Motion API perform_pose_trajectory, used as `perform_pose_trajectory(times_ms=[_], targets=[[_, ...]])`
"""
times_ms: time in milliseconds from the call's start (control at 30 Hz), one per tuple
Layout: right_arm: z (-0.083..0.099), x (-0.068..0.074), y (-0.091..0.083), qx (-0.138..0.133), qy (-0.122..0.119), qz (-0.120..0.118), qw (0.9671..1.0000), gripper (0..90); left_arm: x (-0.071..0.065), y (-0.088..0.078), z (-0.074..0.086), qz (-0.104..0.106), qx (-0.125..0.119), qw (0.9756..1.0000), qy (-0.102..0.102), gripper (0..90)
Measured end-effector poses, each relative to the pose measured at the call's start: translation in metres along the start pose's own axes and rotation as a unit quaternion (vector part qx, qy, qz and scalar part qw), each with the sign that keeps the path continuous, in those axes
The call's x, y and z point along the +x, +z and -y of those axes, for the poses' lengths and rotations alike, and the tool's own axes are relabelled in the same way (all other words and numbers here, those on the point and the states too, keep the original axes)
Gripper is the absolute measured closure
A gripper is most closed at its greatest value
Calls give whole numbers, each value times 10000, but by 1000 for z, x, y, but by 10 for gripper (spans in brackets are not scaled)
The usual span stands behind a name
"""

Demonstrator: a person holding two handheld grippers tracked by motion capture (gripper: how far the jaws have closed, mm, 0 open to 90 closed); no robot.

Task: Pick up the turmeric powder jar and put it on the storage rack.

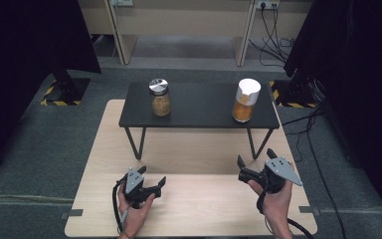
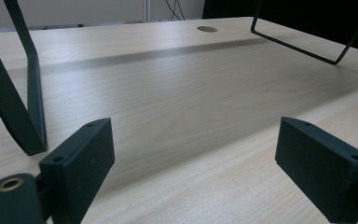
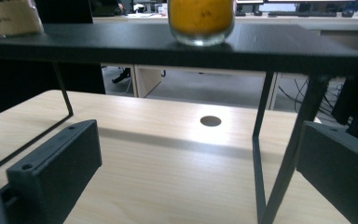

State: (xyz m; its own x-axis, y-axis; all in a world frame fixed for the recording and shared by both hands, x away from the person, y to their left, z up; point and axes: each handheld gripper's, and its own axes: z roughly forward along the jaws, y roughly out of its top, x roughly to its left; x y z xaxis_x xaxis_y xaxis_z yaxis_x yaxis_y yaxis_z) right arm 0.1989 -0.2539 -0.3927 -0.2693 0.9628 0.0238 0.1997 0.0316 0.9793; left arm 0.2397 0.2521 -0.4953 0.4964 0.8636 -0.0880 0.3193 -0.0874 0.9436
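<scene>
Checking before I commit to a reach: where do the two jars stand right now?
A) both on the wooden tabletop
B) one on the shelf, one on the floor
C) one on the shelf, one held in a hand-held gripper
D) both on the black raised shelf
D: the silver-lidded jar and the white-lidded jar both stand upright on the black shelf, apart from each other near its two ends.

In the right gripper view, the orange-filled jar on the black shelf was cut off at the top edge.
</scene>
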Motion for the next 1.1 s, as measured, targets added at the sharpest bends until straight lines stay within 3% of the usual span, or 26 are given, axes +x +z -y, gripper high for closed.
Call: perform_pose_trajectory(times_ms=[367,733,1100], targets=[[16,-5,-6,92,83,88,9999,3,0,0,0,-4,0,10000,-5,109],[41,4,-9,267,-155,236,9992,3,0,0,0,-4,-1,10000,3,109],[66,7,-13,342,-153,274,9989,4,-1,0,0,-14,2,10000,22,109]])
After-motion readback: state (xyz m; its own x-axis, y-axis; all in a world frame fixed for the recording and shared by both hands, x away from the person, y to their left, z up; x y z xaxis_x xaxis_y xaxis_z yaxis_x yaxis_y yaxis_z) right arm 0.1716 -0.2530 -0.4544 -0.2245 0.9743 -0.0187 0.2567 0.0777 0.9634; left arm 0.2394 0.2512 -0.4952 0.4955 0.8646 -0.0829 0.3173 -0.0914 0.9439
